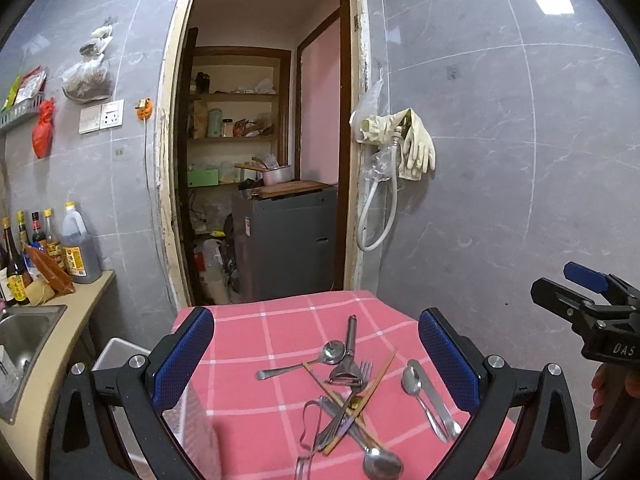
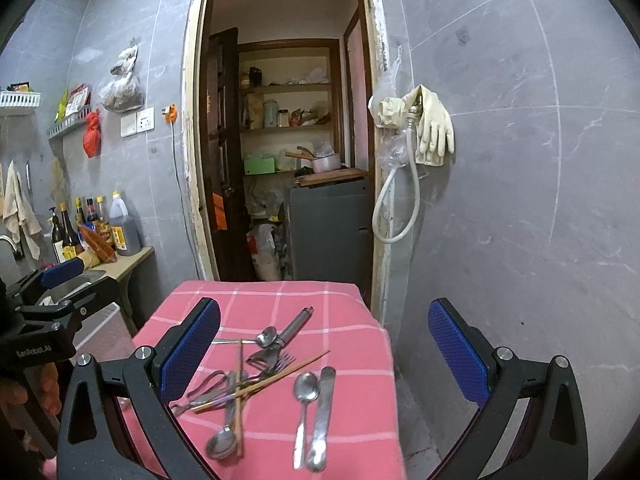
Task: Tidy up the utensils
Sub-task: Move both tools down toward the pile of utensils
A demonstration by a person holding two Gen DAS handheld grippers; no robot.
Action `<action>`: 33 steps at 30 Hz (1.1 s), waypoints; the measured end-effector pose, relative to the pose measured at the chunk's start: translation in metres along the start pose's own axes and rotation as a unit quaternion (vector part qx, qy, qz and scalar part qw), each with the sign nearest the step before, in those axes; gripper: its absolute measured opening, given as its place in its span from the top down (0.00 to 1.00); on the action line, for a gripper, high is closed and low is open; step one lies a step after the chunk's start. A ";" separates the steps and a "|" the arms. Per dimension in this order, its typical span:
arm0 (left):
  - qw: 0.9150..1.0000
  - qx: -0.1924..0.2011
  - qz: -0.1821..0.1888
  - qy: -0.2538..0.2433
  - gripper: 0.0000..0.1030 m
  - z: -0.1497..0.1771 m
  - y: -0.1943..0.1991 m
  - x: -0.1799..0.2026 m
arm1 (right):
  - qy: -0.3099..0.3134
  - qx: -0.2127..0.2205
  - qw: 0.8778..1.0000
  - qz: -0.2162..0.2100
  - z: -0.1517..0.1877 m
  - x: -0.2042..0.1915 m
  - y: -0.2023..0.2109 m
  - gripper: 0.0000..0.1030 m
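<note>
A pile of metal utensils lies on a pink checked tablecloth [image 1: 248, 332] [image 2: 352, 308]. It holds a peeler [image 1: 349, 354] [image 2: 280, 344], a small spoon [image 1: 316, 356] [image 2: 264, 337], a fork [image 1: 362, 374], wooden chopsticks [image 1: 374, 388] [image 2: 276, 378] and a large spoon [image 1: 380, 462] [image 2: 222, 442]. A spoon [image 1: 412, 380] [image 2: 306, 390] and a knife [image 1: 438, 404] [image 2: 325, 404] lie side by side to the right of the pile. My left gripper [image 1: 316, 364] is open and empty above the pile. My right gripper [image 2: 324, 354] is open and empty above the spoon and knife.
A counter with a sink [image 1: 24, 332] and sauce bottles [image 1: 76, 248] [image 2: 120, 224] stands at the left. A white bin [image 1: 116, 354] sits between counter and table. Behind the table is a doorway to a pantry with a grey cabinet [image 1: 288, 240]. Gloves and a hose [image 1: 416, 148] hang on the tiled wall.
</note>
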State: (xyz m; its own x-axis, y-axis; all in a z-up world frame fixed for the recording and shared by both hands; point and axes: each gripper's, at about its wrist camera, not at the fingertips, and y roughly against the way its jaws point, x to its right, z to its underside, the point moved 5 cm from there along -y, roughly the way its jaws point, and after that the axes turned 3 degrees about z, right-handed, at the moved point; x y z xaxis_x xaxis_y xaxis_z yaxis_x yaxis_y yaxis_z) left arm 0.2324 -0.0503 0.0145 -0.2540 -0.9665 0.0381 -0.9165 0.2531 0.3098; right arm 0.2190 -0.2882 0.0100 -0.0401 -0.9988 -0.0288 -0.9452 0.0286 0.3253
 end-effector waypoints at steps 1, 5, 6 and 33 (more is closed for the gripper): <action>1.000 -0.003 -0.003 0.000 0.00 0.000 -0.007 0.002 | 0.002 -0.002 1.000 -0.004 0.001 0.002 -0.008 0.01; 1.000 -0.011 -0.013 0.004 0.00 0.005 -0.028 0.005 | 0.000 -0.015 1.000 -0.019 0.006 0.010 -0.038 0.01; 1.000 -0.015 -0.014 0.005 0.00 0.007 -0.034 0.006 | -0.002 -0.019 1.000 -0.023 0.008 0.013 -0.046 0.01; 0.968 -0.228 0.092 0.057 0.46 0.113 -0.168 0.017 | -0.057 -0.218 0.964 -0.140 0.130 0.026 -0.210 0.23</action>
State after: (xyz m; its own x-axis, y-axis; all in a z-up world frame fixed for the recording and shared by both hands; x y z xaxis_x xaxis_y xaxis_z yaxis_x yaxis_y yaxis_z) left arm 0.3471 -0.1039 -0.1437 -0.3398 -0.9121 0.2293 -0.6206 0.4007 0.6740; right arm 0.3747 -0.3145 -0.1823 0.1372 -0.9535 -0.2685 -0.6988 -0.2853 0.6560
